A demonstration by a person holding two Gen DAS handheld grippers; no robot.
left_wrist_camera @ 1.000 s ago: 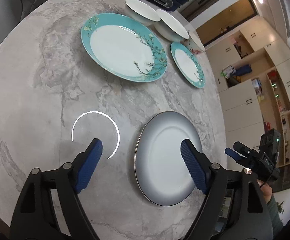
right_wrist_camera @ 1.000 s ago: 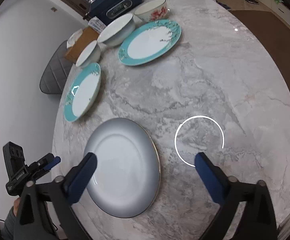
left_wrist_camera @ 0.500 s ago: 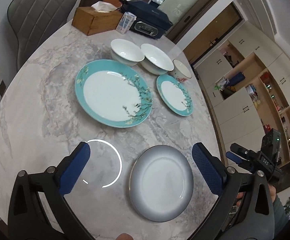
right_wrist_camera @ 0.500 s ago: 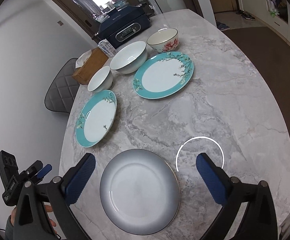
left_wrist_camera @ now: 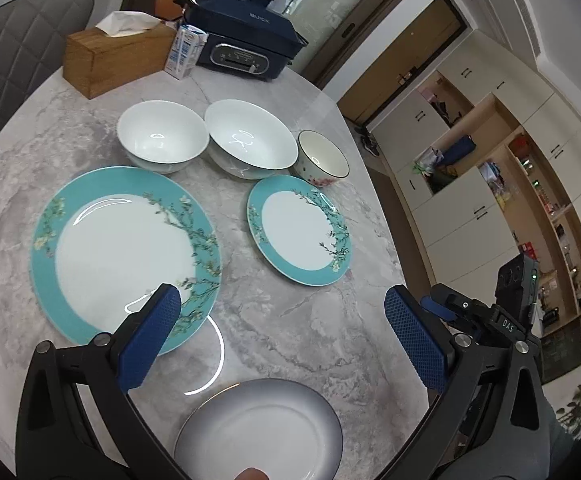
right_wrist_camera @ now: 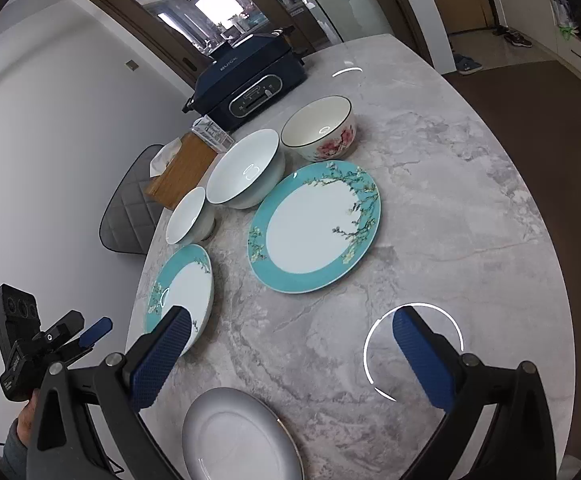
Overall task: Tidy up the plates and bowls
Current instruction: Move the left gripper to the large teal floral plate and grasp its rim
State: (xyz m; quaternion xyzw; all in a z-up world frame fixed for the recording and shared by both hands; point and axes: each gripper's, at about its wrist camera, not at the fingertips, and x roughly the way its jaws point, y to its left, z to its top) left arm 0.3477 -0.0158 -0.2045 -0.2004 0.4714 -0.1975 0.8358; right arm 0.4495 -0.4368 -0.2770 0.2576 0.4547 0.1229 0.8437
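Resting nearest on marble table (left_wrist_camera: 298, 320): grey plate (left_wrist_camera: 258, 432), glazed, rigid, slippery, breakable; grip rim. Beyond it, teal plates, bowls. Left gripper (left_wrist_camera: 282, 344), right gripper (right_wrist_camera: 290, 360): spread wide, empty.

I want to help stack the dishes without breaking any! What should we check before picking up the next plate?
1. Left gripper open with nothing between its jaws: ok.
2. Right gripper open with nothing between its jaws: ok.
3. Grey plate lying flat on the table, free of both grippers: ok.
4. Big teal plate and small teal plate apart from each other, nothing on them: ok.
5. The three bowls upright and empty: ok.
6. Small teal plate safely back from the table's edge: not ok, it sits close to the edge in the right wrist view.
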